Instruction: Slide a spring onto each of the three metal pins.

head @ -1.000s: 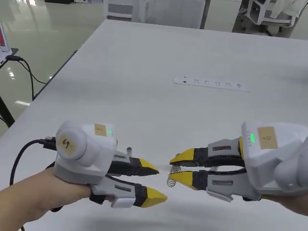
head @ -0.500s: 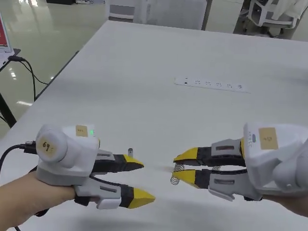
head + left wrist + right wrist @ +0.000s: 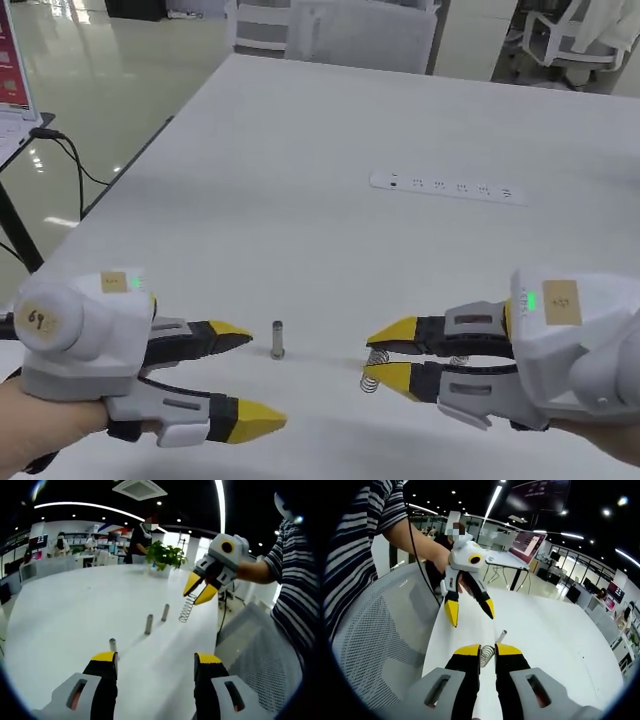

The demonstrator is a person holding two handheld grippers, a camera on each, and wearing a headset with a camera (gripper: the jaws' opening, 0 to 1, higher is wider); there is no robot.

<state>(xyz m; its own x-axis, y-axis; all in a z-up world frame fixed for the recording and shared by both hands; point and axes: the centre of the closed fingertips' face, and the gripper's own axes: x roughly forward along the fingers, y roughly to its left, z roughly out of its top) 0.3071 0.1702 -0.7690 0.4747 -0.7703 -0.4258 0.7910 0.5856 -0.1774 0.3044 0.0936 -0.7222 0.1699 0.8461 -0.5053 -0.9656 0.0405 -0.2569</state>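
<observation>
**Coiled metal spring (image 3: 487, 656) clamped in the right gripper (image 3: 487, 651)**

The yellow-tipped black jaws of the right gripper are closed on the upper end of the spring. In the left gripper view the coil hangs slanted below the tips. Its lower end is close to the white tabletop (image 3: 320, 150); whether it touches cannot be told. The left gripper (image 3: 262, 378), also yellow-tipped, has its jaws wide apart with nothing between them. It is held low over the near part of the table, its tips facing those of the right gripper. In the left gripper view, three short, bare, upright grey metal pins (image 3: 148, 624) stand in a row on the tabletop. The nearest is just beyond one tip of the left gripper, and the farthest is just beside the hanging spring. In the head view one pin (image 3: 277, 339) stands between the two grippers, nearer the left. Farther back on the table lies a long white power strip (image 3: 447, 187). A grey mesh chair back (image 3: 380, 630) shows beside the table edge in the right gripper view.
</observation>
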